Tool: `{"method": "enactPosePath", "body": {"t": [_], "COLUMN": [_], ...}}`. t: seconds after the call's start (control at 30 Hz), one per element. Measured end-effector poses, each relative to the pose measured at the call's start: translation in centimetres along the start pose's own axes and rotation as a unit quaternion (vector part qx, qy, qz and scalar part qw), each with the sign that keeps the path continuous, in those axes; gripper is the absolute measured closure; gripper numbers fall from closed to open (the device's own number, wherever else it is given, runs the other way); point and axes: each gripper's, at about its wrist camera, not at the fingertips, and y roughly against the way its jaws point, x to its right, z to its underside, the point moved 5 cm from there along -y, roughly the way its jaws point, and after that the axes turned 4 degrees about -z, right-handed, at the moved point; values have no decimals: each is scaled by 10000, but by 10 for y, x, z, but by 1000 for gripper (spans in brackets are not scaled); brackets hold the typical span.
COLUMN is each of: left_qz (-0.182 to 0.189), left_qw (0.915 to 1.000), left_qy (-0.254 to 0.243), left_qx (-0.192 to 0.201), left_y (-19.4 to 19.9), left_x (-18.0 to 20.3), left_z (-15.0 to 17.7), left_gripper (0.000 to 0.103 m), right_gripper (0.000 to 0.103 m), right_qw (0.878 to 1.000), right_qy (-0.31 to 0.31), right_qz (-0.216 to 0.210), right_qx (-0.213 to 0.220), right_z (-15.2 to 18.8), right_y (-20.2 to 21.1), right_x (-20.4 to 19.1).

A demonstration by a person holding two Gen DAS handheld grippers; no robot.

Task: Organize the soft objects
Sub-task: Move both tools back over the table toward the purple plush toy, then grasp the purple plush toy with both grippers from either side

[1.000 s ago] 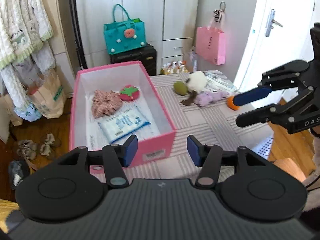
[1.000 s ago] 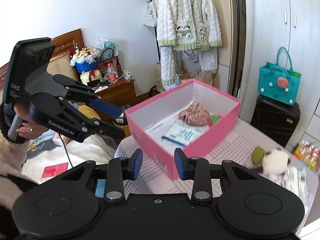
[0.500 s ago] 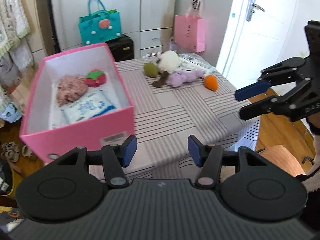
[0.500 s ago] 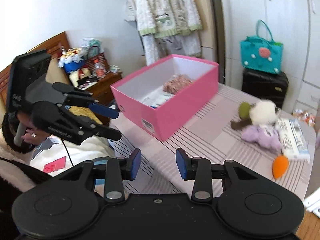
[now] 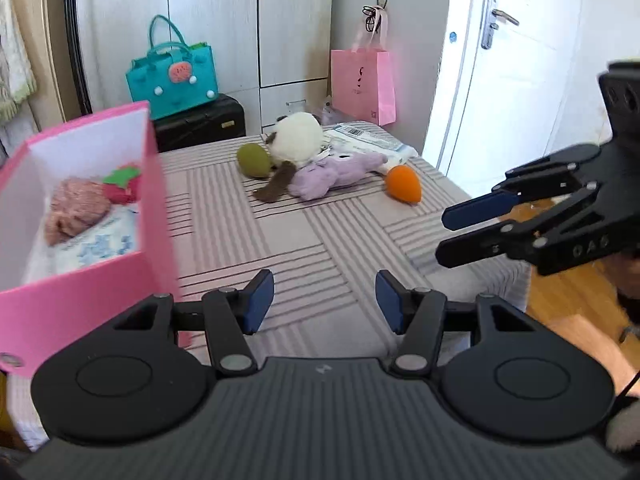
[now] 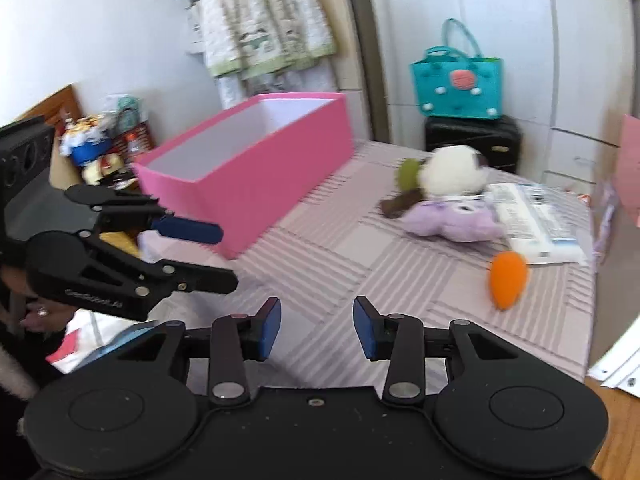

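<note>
A pink box (image 5: 152,200) stands at the table's left, holding a pink scrunchie (image 5: 76,210), a red strawberry toy (image 5: 122,186) and a blue-white packet (image 5: 100,246). On the striped cloth lie a green plush (image 5: 253,161), a white plush (image 5: 298,138), a purple plush (image 5: 334,174) and an orange carrot toy (image 5: 404,184). My left gripper (image 5: 324,300) is open and empty over the near table edge. My right gripper (image 6: 316,326) is open and empty; it also shows in the left wrist view (image 5: 460,232). The carrot toy (image 6: 507,280) lies ahead to its right.
A white wipes packet (image 6: 536,224) lies behind the purple plush (image 6: 452,220). The pink box (image 6: 256,168) is on the left in the right wrist view. A teal bag (image 5: 174,80) on a black case and a pink bag (image 5: 362,84) stand behind the table.
Both grippers swung right, away from the box and toward the toys. The box slid left in both views and the toys came nearer. Both jaws stayed open.
</note>
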Motion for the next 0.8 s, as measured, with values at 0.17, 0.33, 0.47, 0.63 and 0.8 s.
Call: {"method": "enactPosePath", "body": {"t": [0.17, 0.33, 0.47, 0.63, 0.8], "left_qz": [75, -25, -118, -187, -179], "left_qw": [9996, 9987, 9976, 9959, 9941], "left_qy": [167, 187, 383, 656, 951], "left_qx": [217, 478, 571, 600, 484], "left_y": [-31, -58, -80, -108, -131], "left_x": [8, 20, 18, 9, 0], "left_z": [-15, -26, -34, -44, -46], "left_gripper": [48, 48, 48, 48, 48], "right_gripper": [53, 44, 33, 31, 29], "right_qw": [9977, 9927, 9922, 9918, 9921], "right_qy": [180, 270, 35, -332, -611], "right_qz": [603, 1010, 967, 856, 724], "right_qx": [241, 595, 785, 890, 826], "right_z": [0, -10, -18, -29, -41], "right_y": [-8, -14, -16, -28, -50], "right_x": [29, 61, 85, 111, 130]}}
